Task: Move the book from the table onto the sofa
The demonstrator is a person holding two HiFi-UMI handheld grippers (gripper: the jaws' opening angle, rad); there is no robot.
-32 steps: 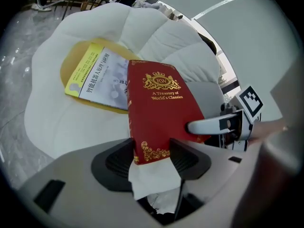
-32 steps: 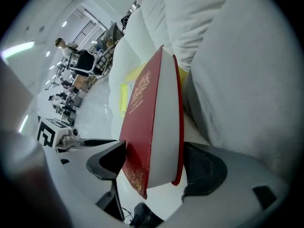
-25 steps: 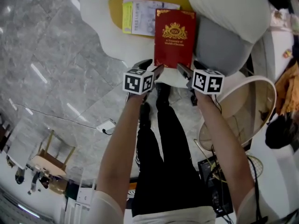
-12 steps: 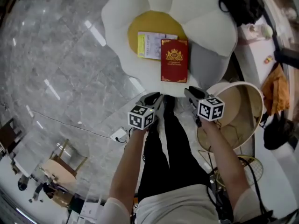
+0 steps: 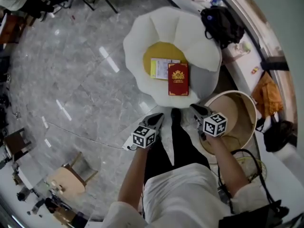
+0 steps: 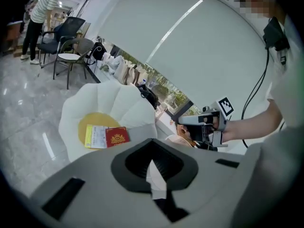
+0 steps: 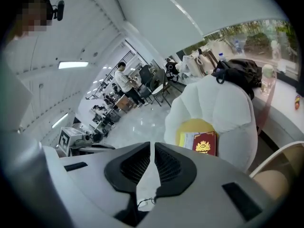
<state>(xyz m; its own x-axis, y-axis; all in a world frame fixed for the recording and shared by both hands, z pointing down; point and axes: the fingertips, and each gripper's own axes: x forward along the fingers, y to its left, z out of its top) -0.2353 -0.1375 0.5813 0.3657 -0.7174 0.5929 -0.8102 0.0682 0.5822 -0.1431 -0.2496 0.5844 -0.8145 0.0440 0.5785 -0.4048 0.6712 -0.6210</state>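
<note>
Both grippers have lifted well clear of the sofa since the earlier frame, and both have closed. The left gripper (image 5: 157, 118) now has its jaws pressed together on nothing, as its own view (image 6: 152, 161) confirms. The right gripper (image 5: 196, 109) shows only a hairline slit between its pads, also with nothing in it (image 7: 151, 167). They are held side by side in front of the standing person.

Ahead of and below them, the red book (image 5: 178, 79) lies flat on the white, petal-shaped sofa (image 5: 142, 37), well apart from both pairs of fingertips. Its long axis runs away from the person, and it sits about midway between the two grippers, with neither clearly nearer. Both gripper views show it there too (image 6: 117, 137) (image 7: 205, 144).

A yellow-edged booklet (image 5: 160, 68) lies against the book's left side, over the sofa's yellow centre cushion (image 5: 159, 51). Nothing stands between the grippers and the book.

At the person's right is the round table (image 5: 252, 109), and a black bag (image 5: 221, 25) rests behind the sofa. Judging by how things lie, the move looks finished.
</note>
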